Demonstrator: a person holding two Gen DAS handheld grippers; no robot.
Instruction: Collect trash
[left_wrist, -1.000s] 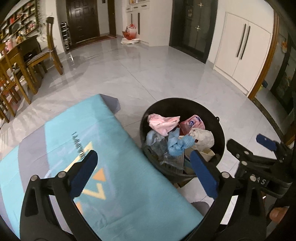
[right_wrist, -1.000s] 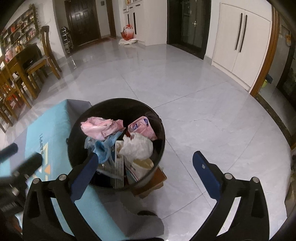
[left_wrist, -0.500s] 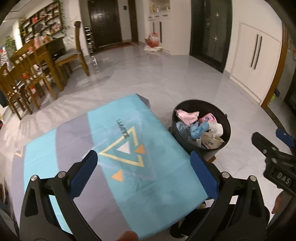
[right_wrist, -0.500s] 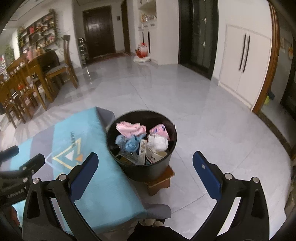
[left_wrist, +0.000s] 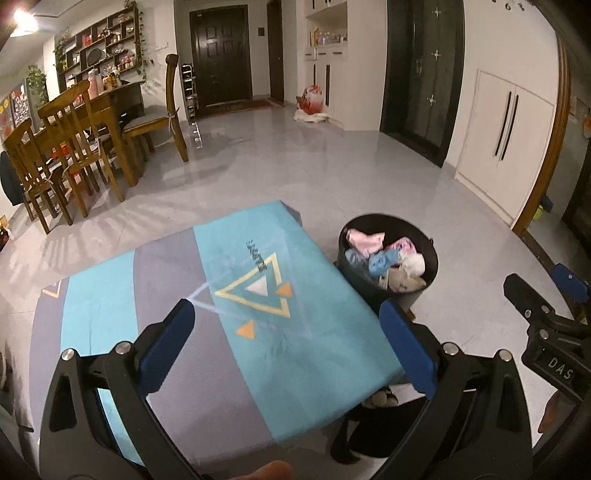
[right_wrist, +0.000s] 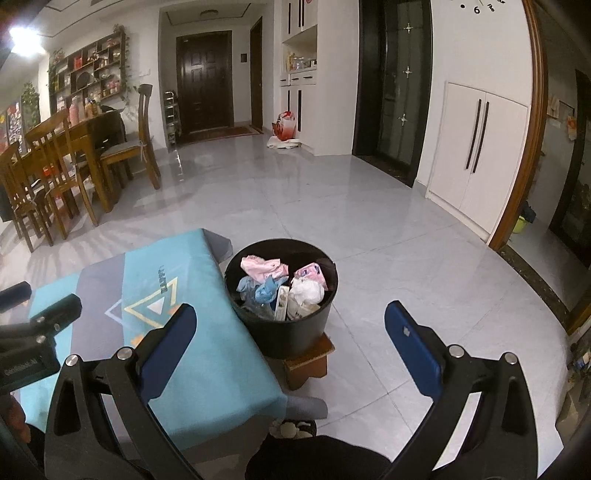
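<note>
**Trash in the bin, both tools empty above a bare cloth**

The left gripper (left_wrist: 282, 332) and right gripper (right_wrist: 286, 330) both hang with their fingers spread wide, holding nothing. The trash (right_wrist: 282, 286), a heap of pink, blue and white wads, sits in the black bin (right_wrist: 284, 332). The bin stands on a small wooden stool (right_wrist: 308, 360) just beside the far right edge of the worktop (left_wrist: 184, 280). No loose scrap shows on the cloth in either view, so collecting looks finished or close to it.

To do this step well, I judge a slow sweep of both cameras over the cloth and the floor around it comes first, with fingers kept apart until a piece is centred between them. The heap reaches near the rim, so any further piece is best dropped low over the middle, lest it spill.

The bin's rim lies near the cloth's edge, and the stool looks narrower than the bin; a knock could tip it. The tiled floor (right_wrist: 369, 206) to the right and ahead is wide open. The chairs (left_wrist: 74, 147) stand well apart on the left.
</note>
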